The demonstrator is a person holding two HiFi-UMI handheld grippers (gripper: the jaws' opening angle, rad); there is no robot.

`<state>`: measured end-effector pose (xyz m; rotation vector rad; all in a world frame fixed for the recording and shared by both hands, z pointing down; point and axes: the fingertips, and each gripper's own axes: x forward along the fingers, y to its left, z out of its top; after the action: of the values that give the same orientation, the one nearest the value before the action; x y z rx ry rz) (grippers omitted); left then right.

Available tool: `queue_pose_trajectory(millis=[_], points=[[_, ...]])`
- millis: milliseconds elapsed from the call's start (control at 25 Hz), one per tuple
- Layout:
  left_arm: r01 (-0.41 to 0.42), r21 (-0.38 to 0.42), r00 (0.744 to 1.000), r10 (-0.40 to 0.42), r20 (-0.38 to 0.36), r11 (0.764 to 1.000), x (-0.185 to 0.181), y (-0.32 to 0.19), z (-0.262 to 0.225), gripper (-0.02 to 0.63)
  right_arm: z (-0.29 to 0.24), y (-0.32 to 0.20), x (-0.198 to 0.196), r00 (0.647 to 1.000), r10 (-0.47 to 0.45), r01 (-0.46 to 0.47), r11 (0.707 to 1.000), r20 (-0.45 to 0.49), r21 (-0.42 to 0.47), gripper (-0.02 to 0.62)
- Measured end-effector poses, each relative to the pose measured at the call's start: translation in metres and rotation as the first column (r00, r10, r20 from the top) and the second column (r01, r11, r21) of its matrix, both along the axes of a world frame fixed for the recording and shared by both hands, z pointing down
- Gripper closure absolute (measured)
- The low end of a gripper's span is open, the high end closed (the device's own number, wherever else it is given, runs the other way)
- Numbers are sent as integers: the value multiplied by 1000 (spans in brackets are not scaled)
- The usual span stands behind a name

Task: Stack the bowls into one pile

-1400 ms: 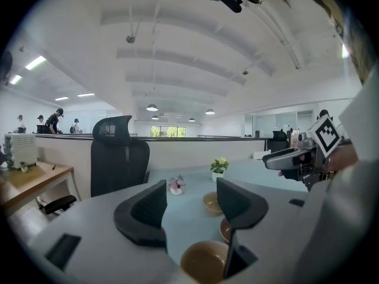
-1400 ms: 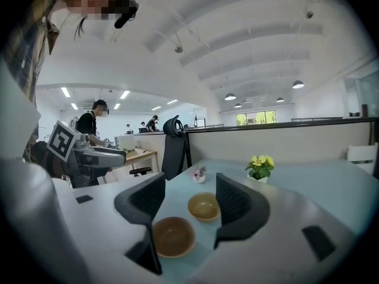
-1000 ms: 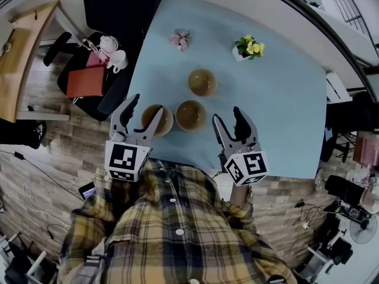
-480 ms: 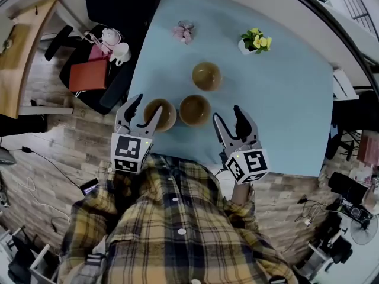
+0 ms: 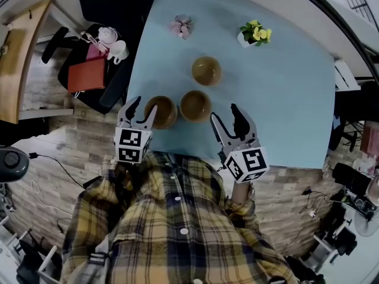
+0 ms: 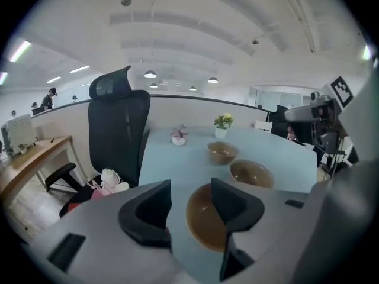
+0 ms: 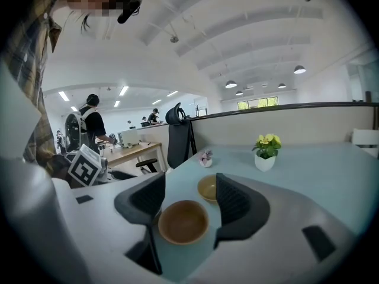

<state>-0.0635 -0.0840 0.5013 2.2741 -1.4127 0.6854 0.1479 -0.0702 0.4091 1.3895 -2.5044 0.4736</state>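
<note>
Three bowls are sitting apart on the blue table point(image 5: 278, 99): near-left bowl point(image 5: 161, 112), mid bowl point(image 5: 195, 105), far bowl point(image 5: 206, 71). L gripper point(image 5: 142, 107) is straddling the near-left bowl's rim, one jaw over the inside and one outside, closing but not pinching yet — prob. to lift it by the wall. R gripper point(image 5: 225, 117) is hovering empty w/ jaws apart, lining up on the mid bowl.

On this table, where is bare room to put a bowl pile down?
The right half of the table is bare, from the yellow flower pot down to the near edge. The near-left corner is crowded: three bowls stand close together there.
</note>
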Motion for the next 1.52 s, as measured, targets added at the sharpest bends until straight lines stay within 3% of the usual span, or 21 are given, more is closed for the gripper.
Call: queue_pose_trajectory(millis=[280, 600, 1080, 1520], points=[[-14, -125, 1000, 13, -7, 992, -4, 10, 43, 431, 8, 5, -1, 1000, 8, -8, 1000, -8, -26, 345], [-18, -197, 1000, 13, -29, 980, -7, 16, 64, 483, 15, 12, -2, 1000, 16, -17, 998, -12, -53, 345], [-20, -211, 998, 7, -63, 977, -4, 15, 65, 584, 16, 19, -4, 999, 29, -30, 998, -14, -63, 345], [-8, -198, 995, -11, -95, 980, -10, 16, 56, 598, 15, 28, -4, 999, 49, -50, 997, -21, -56, 345]])
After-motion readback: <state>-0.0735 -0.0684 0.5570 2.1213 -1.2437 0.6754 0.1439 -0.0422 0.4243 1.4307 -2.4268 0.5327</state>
